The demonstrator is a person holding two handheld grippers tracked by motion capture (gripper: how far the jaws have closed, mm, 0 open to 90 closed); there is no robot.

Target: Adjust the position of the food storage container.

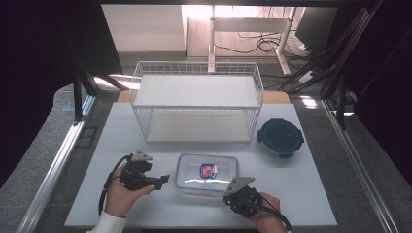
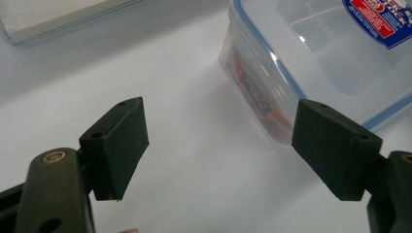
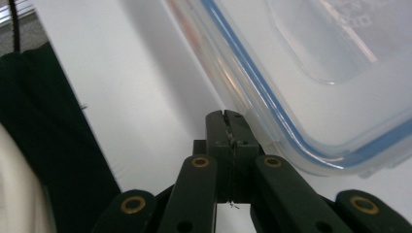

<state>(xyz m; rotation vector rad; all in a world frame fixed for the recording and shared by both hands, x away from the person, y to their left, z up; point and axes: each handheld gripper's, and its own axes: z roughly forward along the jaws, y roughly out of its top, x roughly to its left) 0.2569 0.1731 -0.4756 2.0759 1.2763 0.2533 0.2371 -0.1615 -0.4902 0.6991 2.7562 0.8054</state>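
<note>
Beside the clear lidded container, the left hand-held gripper gapes wide, empty. At the container's near corner, the right hand-held gripper is clenched on nothing.

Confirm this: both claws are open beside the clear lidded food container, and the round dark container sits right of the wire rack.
Not quite: the right claw is shut, as the right gripper view shows. The left claw is open beside the clear food container, and the round dark container does sit right of the wire rack.
</note>
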